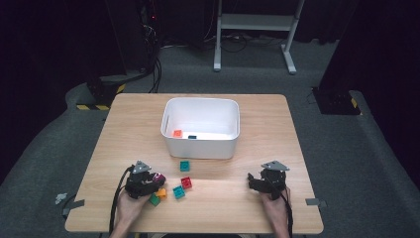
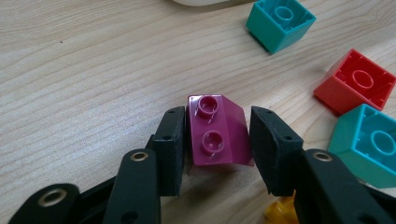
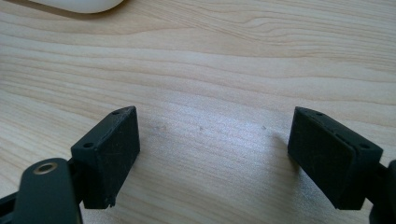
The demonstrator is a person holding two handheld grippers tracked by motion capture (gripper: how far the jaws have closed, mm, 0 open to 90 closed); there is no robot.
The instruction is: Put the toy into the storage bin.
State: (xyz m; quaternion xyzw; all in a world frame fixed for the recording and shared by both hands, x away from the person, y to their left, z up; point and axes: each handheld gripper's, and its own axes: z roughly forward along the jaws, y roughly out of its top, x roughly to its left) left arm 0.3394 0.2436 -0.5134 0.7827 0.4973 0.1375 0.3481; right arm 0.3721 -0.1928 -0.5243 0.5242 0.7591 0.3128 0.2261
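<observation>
Nearest the person's edge of the pale wooden table point(image 1: 257, 208), the left gripper point(image 2: 218, 144) has its two black jaws set around a magenta plastic building brick with a sloped side and two studs on top point(image 2: 215, 133). The jaw on the left of the left gripper view presses flat against the brick; the other sits just beside the sloped face, touching at most its lower edge, so the jaws are partly closed around the brick, which rests on the wood. In the high view this gripper point(image 1: 151, 179) sits at the table's front left, with the brick point(image 1: 158, 177) at its tip.

The right gripper point(image 3: 212, 149), seen at the front right in the high view point(image 1: 253, 181), has its jaws spread wide over bare wood, holding nothing.

Just beside the left gripper lie an orange brick point(image 1: 161, 193) and a green brick point(image 1: 154, 200); a little farther are a teal brick point(image 2: 371, 142), a red brick point(image 2: 357, 81) and another teal brick point(image 2: 279, 22).

Beyond them stands a white plastic bin point(image 1: 200, 144) holding a small orange piece point(image 1: 177, 133) and a small dark piece point(image 1: 192, 137).
</observation>
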